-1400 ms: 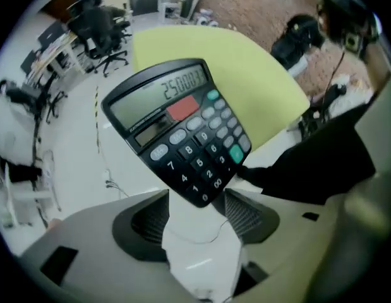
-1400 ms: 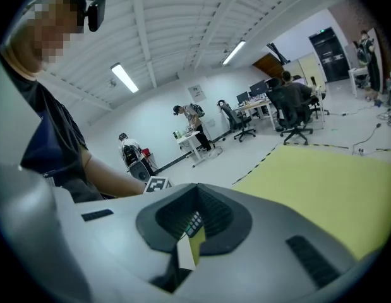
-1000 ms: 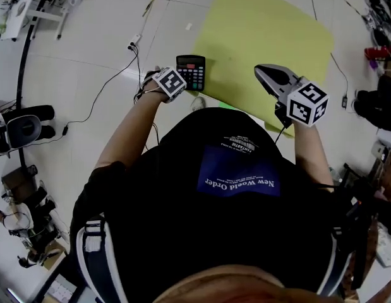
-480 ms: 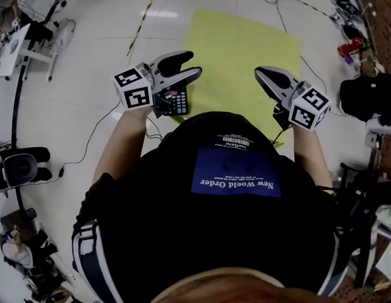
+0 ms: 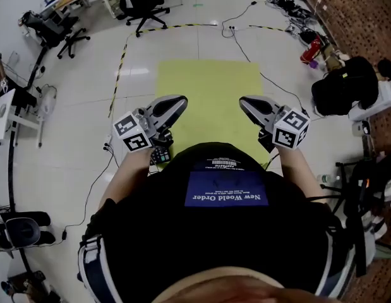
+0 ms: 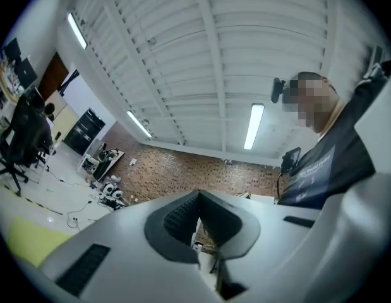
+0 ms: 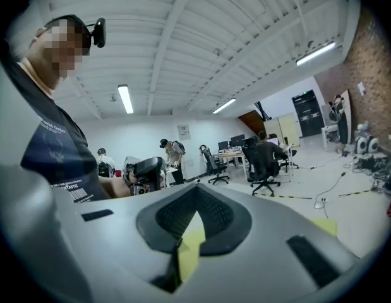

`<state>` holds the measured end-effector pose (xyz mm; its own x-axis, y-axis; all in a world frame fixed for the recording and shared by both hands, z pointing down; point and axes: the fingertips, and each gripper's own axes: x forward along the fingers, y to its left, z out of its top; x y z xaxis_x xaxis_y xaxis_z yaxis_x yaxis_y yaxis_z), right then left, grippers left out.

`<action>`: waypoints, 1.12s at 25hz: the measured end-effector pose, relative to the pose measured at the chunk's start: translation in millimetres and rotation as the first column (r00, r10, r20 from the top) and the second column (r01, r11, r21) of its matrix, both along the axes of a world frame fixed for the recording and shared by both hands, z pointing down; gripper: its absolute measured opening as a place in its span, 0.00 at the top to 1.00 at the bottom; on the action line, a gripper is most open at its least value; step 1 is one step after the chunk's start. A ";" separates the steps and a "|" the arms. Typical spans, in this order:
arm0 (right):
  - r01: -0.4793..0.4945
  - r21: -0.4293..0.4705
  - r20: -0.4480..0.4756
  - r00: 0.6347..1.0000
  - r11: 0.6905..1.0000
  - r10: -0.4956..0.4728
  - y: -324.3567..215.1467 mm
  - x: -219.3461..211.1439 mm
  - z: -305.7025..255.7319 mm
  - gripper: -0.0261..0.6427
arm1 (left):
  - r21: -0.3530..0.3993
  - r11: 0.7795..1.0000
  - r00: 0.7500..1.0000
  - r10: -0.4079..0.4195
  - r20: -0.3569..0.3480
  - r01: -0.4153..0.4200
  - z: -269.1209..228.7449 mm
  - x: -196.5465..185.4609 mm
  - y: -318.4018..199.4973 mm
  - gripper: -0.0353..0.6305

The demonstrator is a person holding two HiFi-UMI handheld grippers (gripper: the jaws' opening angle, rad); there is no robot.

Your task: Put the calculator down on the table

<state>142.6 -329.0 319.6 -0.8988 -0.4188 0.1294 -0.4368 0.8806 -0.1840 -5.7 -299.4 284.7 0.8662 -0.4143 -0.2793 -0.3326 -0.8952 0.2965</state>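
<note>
The black calculator [image 5: 160, 156] lies on the floor by the near left corner of the yellow mat [image 5: 208, 93], mostly hidden under my left gripper and the person's chest. My left gripper [image 5: 177, 100] is held up high above it, pointing away from the body. Its jaws have just been closing and now meet with nothing between them [image 6: 198, 194]. My right gripper [image 5: 245, 101] is raised level with it over the mat's right side, shut and empty [image 7: 196, 189]. Both gripper views look up at the ceiling and across the room.
Office chairs [image 5: 143, 6] stand beyond the mat, with cables and a striped tape line [image 5: 119, 74] on the floor. A red extinguisher [image 5: 311, 48] and a black bag [image 5: 347, 84] sit at right. A white stand [image 5: 15, 115] is at left. People work at desks [image 7: 264, 160].
The left gripper rose away from the calculator and its open jaws have come together. The head view now looks from higher up, and both grippers sit closer to the body.
</note>
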 end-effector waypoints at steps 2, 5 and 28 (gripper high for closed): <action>-0.017 -0.004 0.007 1.000 1.000 0.017 0.7 7.1 1.3 0.98 | -0.022 1.000 1.000 0.013 -0.019 -0.013 0.9 2.5 -2.3 0.94; -0.034 -0.025 0.018 0.999 0.999 0.034 1.8 10.5 2.5 0.98 | -0.037 0.999 1.000 0.012 -0.017 -0.013 3.2 2.7 -3.6 0.94; 0.015 -0.009 -0.001 1.000 1.000 -0.015 1.7 2.7 0.6 0.98 | -0.014 1.000 1.000 0.002 0.026 -0.001 -1.3 4.4 2.9 0.94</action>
